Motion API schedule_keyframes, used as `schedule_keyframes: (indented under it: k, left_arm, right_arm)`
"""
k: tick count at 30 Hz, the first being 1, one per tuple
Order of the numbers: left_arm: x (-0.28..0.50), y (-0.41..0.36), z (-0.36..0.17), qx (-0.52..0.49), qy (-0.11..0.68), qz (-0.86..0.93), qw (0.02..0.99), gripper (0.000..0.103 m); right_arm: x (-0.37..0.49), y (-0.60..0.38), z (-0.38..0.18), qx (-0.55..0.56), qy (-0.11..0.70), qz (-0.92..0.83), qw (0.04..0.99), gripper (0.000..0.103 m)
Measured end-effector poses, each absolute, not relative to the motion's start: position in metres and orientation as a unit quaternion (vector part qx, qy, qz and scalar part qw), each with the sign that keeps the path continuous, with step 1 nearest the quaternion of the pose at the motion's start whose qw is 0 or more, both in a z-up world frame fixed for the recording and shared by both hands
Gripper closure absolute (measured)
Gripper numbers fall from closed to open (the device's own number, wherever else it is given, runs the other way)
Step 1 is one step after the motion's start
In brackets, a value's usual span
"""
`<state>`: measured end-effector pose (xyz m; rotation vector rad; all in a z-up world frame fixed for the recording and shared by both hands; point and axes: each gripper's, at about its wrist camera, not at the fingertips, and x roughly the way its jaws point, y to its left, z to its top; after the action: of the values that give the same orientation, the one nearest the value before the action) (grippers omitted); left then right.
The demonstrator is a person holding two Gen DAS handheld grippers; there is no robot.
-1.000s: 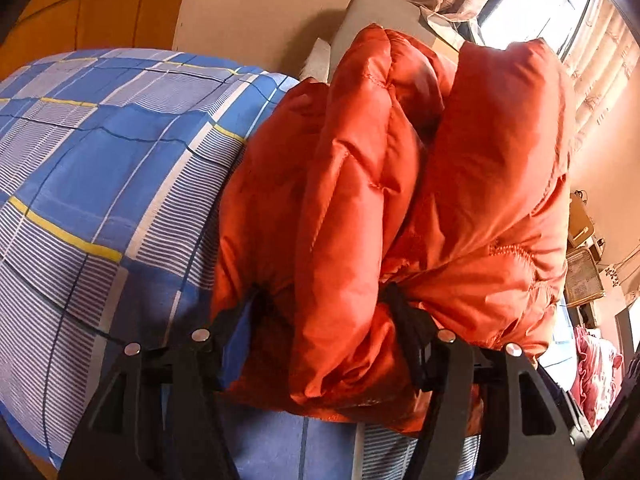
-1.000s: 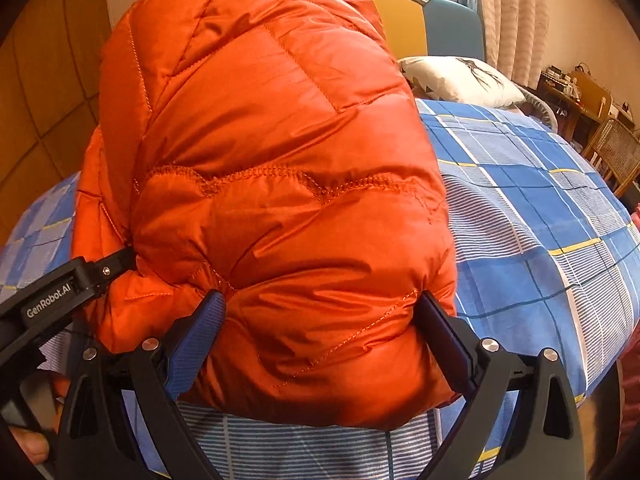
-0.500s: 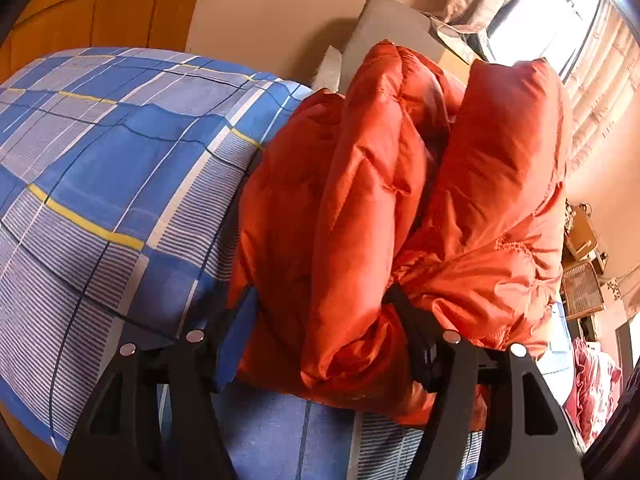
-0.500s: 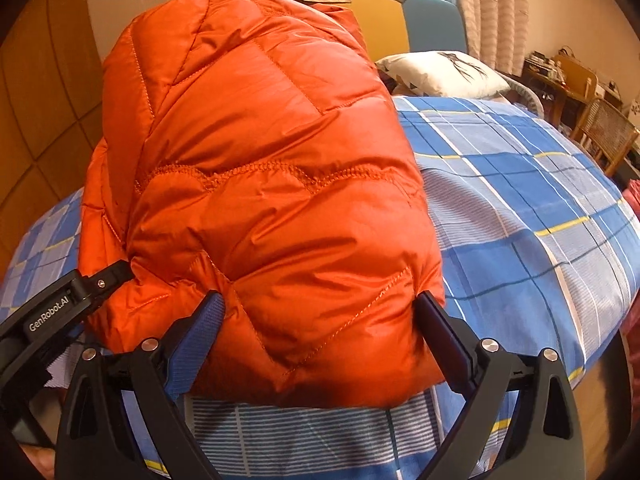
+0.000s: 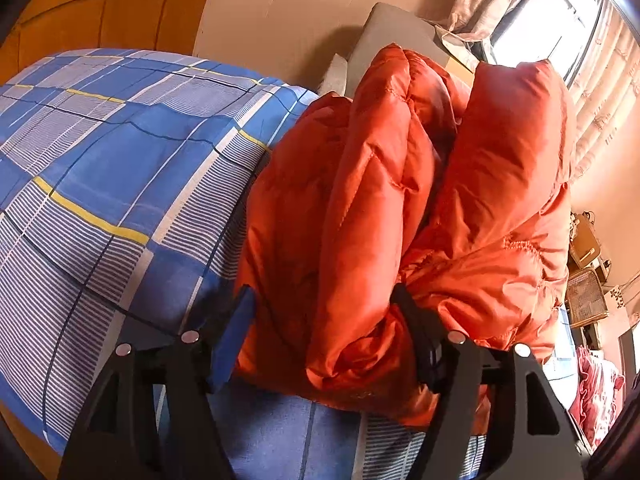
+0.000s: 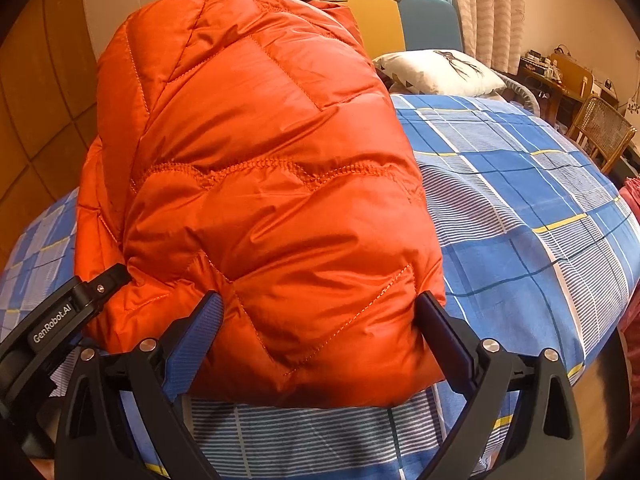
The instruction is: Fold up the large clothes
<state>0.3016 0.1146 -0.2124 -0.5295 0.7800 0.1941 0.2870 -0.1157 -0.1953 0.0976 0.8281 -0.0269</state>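
An orange quilted puffer jacket (image 5: 400, 216) lies folded into a thick bundle on the blue checked bed cover (image 5: 112, 168). My left gripper (image 5: 324, 320) has its fingers spread wide around one end of the bundle, pressing its folded layers. My right gripper (image 6: 320, 320) grips the other end of the jacket (image 6: 256, 184) with its fingers wide apart on both sides. The left gripper's black body (image 6: 60, 312) shows at the lower left of the right wrist view.
A white pillow (image 6: 436, 72) lies at the head of the bed by a blue and yellow headboard (image 6: 404, 24). A wicker chair (image 6: 600, 132) and a cluttered desk stand to the right. Curtains (image 5: 600, 92) hang by a window. The bed's edge is just below both grippers.
Both grippers and the jacket bundle have shifted slightly, the bundle sitting a little lower and nearer the bed's edge. The grips are unchanged.
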Motion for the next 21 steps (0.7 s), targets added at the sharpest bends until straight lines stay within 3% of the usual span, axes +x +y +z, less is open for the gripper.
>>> schedule_keyframes:
  k: [21]
  left_arm:
    - [0.273,0.101,-0.174,-0.218,0.339,0.088,0.911,0.033]
  right_arm:
    - [0.266,-0.126,-0.170,0.036,0.377,-0.009,0.925,0.007]
